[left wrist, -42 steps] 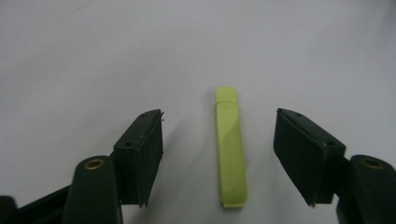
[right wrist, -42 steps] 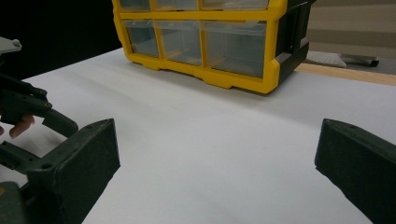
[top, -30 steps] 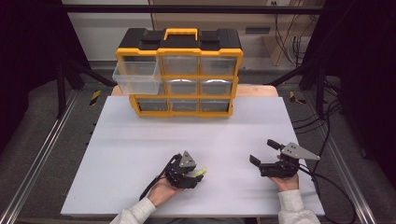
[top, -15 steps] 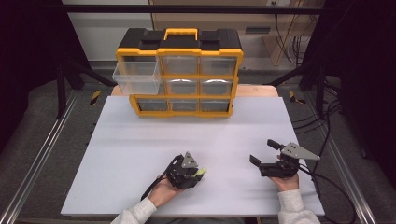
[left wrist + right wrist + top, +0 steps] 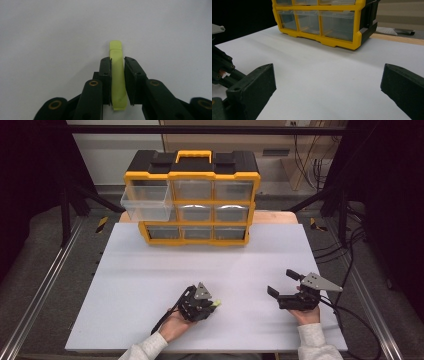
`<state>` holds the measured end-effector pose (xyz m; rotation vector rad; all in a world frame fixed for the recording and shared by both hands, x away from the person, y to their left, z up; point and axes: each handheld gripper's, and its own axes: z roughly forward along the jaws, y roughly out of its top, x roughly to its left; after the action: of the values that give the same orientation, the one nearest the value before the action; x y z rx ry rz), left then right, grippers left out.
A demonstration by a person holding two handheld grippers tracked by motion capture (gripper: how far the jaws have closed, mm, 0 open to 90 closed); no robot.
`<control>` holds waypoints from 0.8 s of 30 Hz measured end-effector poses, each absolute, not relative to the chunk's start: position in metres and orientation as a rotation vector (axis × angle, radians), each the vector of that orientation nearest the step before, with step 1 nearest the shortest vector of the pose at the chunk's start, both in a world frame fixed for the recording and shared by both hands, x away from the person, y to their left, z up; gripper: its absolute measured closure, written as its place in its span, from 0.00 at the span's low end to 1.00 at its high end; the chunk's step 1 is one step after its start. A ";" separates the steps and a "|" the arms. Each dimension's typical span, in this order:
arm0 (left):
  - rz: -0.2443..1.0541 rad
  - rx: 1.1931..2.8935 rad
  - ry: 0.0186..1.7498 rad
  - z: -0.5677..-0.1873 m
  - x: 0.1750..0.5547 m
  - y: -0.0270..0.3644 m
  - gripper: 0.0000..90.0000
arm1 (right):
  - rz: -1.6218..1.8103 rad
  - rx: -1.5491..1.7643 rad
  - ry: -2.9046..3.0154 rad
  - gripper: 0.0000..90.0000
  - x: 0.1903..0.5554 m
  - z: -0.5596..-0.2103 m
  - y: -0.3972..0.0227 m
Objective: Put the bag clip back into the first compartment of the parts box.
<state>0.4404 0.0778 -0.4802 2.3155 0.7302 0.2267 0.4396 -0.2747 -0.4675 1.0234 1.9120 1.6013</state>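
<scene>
Left gripper clamped on a yellow-green piece, low on the white table.
Yellow drawer organizer at the far edge, top-left drawer pulled out. Left jaws just closed onto the piece. Right gripper lies level near the table's front right, jaws wide, empty.

In the left gripper view, the near end of the slim yellow-green plastic piece lay partly hidden between the black jaws, while in the right gripper view the yellow-and-black plastic drawer organiser was cut off by the top edge.
</scene>
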 end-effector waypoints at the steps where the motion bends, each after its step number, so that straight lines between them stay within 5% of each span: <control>1: 0.226 2.316 0.730 -0.480 0.440 0.078 0.85 | 1.602 1.021 1.911 0.00 0.440 -0.468 -0.275; 24: 0.216 2.282 0.727 -0.469 0.443 0.086 0.86 | 1.604 1.028 1.914 0.00 0.439 -0.467 -0.275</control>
<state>0.4427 0.0859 -0.4688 2.2818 0.7269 0.2157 0.4393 -0.2746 -0.4673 1.0278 1.9139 1.6039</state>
